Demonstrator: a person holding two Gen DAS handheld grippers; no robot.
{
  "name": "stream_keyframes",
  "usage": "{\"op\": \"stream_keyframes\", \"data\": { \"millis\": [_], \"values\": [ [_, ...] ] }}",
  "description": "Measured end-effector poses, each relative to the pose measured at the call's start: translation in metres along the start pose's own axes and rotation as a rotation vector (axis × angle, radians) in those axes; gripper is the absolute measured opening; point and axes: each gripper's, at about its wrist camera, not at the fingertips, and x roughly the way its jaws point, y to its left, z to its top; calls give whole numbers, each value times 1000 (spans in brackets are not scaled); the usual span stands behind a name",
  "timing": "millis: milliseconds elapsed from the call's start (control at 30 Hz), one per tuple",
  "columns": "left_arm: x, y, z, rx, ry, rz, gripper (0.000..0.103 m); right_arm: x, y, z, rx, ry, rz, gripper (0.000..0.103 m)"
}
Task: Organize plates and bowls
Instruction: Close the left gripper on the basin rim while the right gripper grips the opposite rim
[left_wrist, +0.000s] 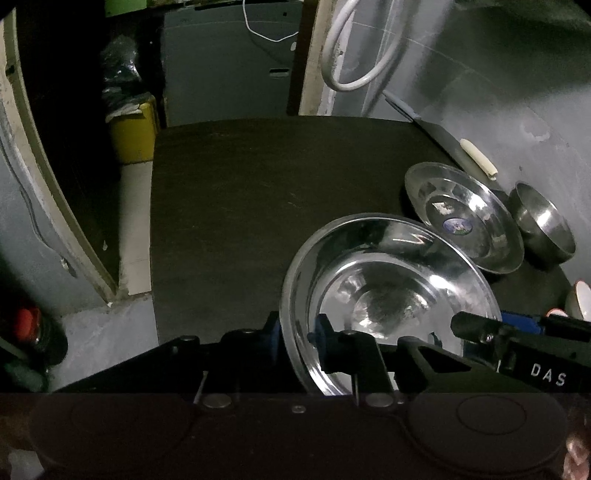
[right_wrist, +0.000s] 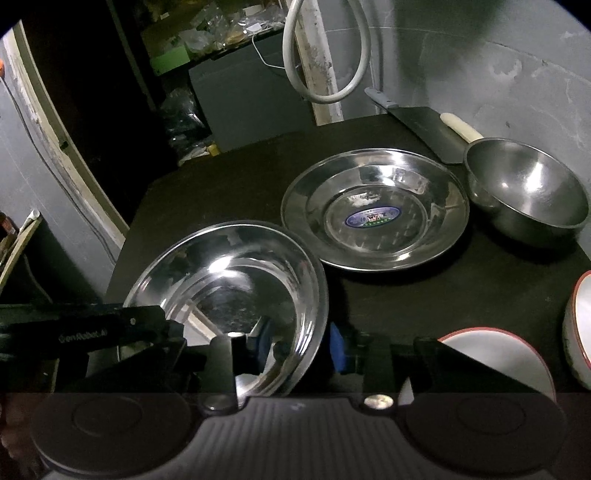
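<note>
We see a clear glass bowl (left_wrist: 388, 291) at the near edge of the dark surface (left_wrist: 258, 203), tilted, with both grippers on its rim. The left gripper (left_wrist: 297, 332) pinches the bowl's left rim, one blue pad outside the wall and one inside. The right gripper (right_wrist: 301, 345) pinches the opposite rim in the same way, the glass wall passing between its blue pads.

Just behind the glass bowl lies a steel plate (right_wrist: 375, 210) with an oval sticker in its middle; we cannot tell whether the two touch. Beside the plate, toward the wall, stands a steel bowl (right_wrist: 528, 188). Behind them we see a cleaver (right_wrist: 424, 129) with a pale handle lying on the surface. At the near right sit a white plate with a red rim (right_wrist: 498, 354) and a white red-rimmed bowl (right_wrist: 580, 328).
</note>
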Motion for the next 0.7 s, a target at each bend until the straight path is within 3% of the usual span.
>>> {"op": "stream_keyframes", "data": {
  "millis": [233, 700],
  "values": [
    [0, -3, -1, 7, -9, 13, 18, -6, -9, -4, 21, -14, 13, 15],
    [-49, -14, -17, 35, -87, 18, 16, -51, -11, -14, -16, -81, 84, 15]
  ]
}}
